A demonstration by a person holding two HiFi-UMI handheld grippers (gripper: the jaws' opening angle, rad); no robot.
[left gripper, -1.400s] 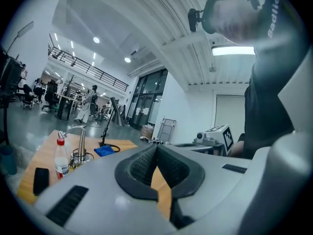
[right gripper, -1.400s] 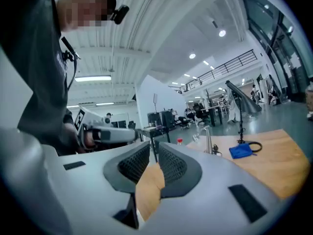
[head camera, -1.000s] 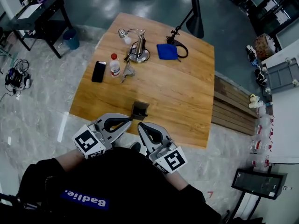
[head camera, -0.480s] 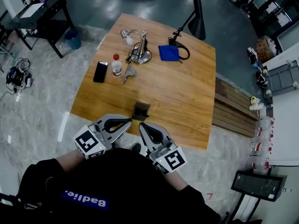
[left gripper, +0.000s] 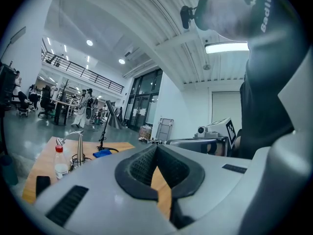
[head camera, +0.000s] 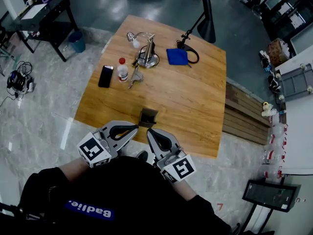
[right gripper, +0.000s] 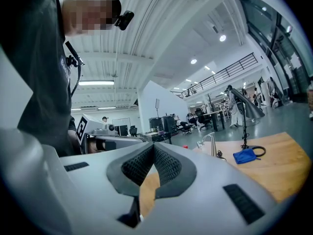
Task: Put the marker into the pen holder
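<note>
Pen holder (head camera: 147,116) near table (head camera: 195,102) edge; shirt (head camera: 122,195) reads "Badlie".

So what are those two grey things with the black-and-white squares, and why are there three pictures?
Those are hand-held grabbing tools. A person holds one in each hand: the left gripper and the right gripper. The squared cubes are part of them.

The head view comes from a camera on the person's head, looking down. The other two pictures come from small cameras riding on each gripper, looking along its jaws.

On the wooden table are a dark pen holder close to the grippers, and farther away a phone, a small bottle, a blue cloth and a black lamp.

Nothing is held. Both pairs of jaws are closed and empty. I cannot pick out the marker for sure.
</note>
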